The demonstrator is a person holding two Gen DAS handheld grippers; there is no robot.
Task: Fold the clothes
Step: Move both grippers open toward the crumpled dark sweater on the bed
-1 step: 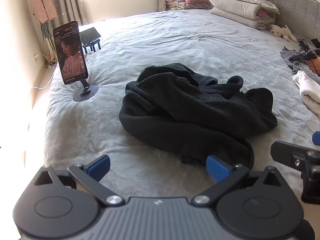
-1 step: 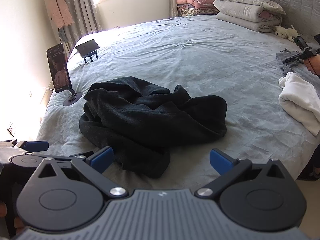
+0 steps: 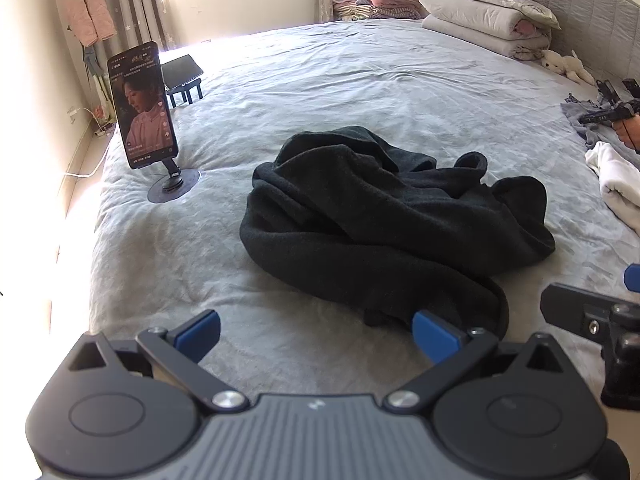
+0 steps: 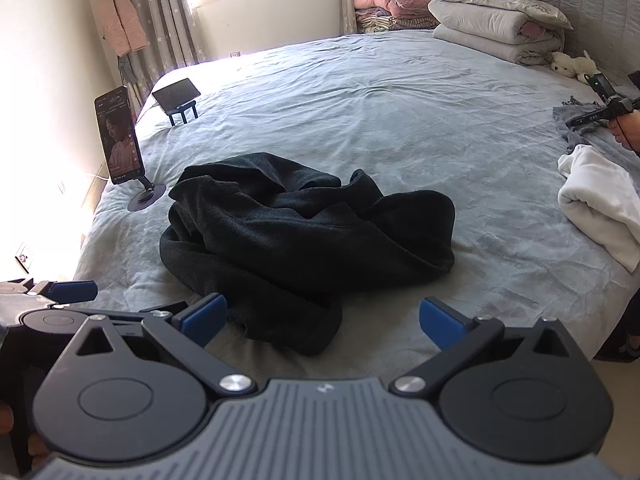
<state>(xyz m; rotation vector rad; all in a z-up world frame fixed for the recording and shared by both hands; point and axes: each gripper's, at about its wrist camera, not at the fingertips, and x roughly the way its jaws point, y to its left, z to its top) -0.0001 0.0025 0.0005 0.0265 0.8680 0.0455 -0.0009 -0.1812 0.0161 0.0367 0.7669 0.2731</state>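
My left gripper (image 3: 316, 330) and right gripper (image 4: 322, 316) gape wide, holding nothing; just ahead, the black garment (image 3: 384, 224) lies crumpled, unfolded.

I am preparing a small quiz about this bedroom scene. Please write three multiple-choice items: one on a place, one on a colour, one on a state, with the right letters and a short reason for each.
1. Where does the phone on its stand stand?
A. on the bed, left of the dark garment
B. on the pillows
C. on the white garment

2. What colour is the crumpled garment in the middle of the bed?
A. white
B. black
C. pink

3. How are the left gripper and the right gripper now?
A. both shut on cloth
B. one shut, one open
C. both open, holding nothing

Answers:
1 A, its round base sits on the grey sheet left of the garment.
2 B, the heap is black; the white garment lies at the right edge.
3 C, the blue fingers stand wide apart with nothing between them.
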